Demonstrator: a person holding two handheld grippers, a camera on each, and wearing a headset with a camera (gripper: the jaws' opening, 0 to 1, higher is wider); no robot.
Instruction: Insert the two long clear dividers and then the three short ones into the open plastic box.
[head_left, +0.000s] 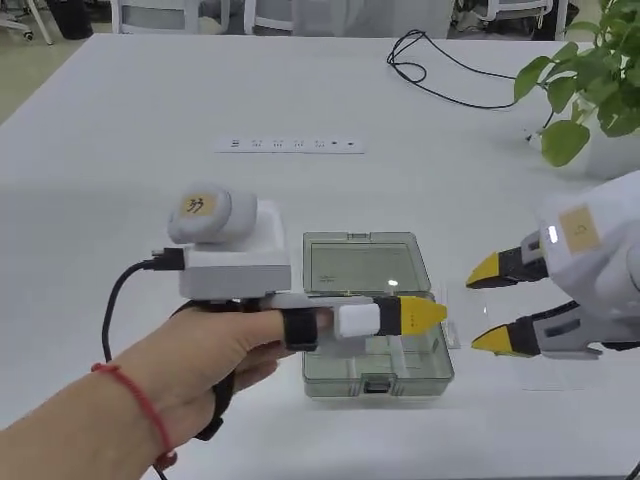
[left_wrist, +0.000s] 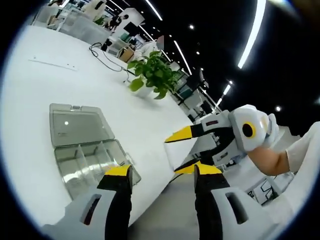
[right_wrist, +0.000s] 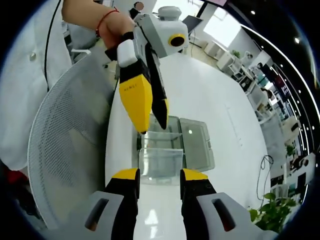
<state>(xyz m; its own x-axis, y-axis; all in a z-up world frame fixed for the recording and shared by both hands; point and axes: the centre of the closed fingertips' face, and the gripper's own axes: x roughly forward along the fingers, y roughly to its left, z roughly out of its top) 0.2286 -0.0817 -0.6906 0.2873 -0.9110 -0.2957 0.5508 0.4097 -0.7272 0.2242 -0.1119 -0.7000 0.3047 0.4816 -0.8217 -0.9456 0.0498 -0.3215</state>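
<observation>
The open plastic box (head_left: 330, 372) lies in the middle of the table, its lid (head_left: 365, 262) flat behind the base; clear dividers stand in the base (left_wrist: 82, 160). My left gripper (head_left: 425, 314) hovers over the box's right side, open with nothing between its fingers (left_wrist: 162, 172). My right gripper (head_left: 488, 305) sits just right of the box, its fingertips closed on the two ends of a short clear divider (right_wrist: 160, 164). That divider (left_wrist: 171, 155) spans the gap between its jaws. The left gripper (right_wrist: 152, 124) hangs just beyond the divider, with the box (right_wrist: 197, 145) behind it.
A white power strip (head_left: 290, 144) lies farther back on the table. A black cable (head_left: 440, 70) and a potted plant (head_left: 590, 90) are at the back right. A mesh chair back (right_wrist: 60, 150) stands off the table's near edge.
</observation>
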